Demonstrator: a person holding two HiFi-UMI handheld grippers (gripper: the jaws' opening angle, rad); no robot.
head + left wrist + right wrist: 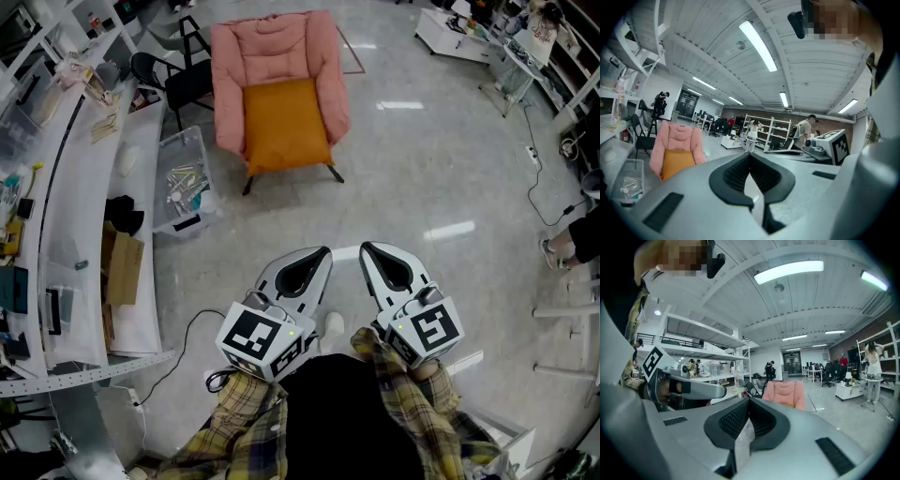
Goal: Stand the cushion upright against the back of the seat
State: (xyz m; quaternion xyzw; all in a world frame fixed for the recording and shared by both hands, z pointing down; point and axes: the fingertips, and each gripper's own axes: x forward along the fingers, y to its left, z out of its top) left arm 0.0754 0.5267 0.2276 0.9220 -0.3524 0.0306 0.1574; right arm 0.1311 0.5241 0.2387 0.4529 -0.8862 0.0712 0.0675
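Cushion (286,125): orange, on the seat of a pink armchair (272,42), upper centre of the head view, well apart from both tools. Whether it lies flat or leans on the backrest I cannot tell. Grey glossy floor (422,169) lies between. Left hand-held gripper (322,253) and right hand-held gripper (367,249) sit side by side at lower centre, tips toward the armchair, each with jaws pressed together. A white tabletop (84,216) runs down the left edge, and a clear bin (183,183) stands beside it on the floor.

Left gripper view: the left hand-held gripper (751,157) has its jaws fully closed with nothing between them. The cushion (677,161) and armchair (679,136) are at left, far off.

Right gripper view: the right hand-held gripper (749,401) has its jaws closed and empty. The armchair (785,392) is just right of centre, distant, its seat hidden behind the jaws.
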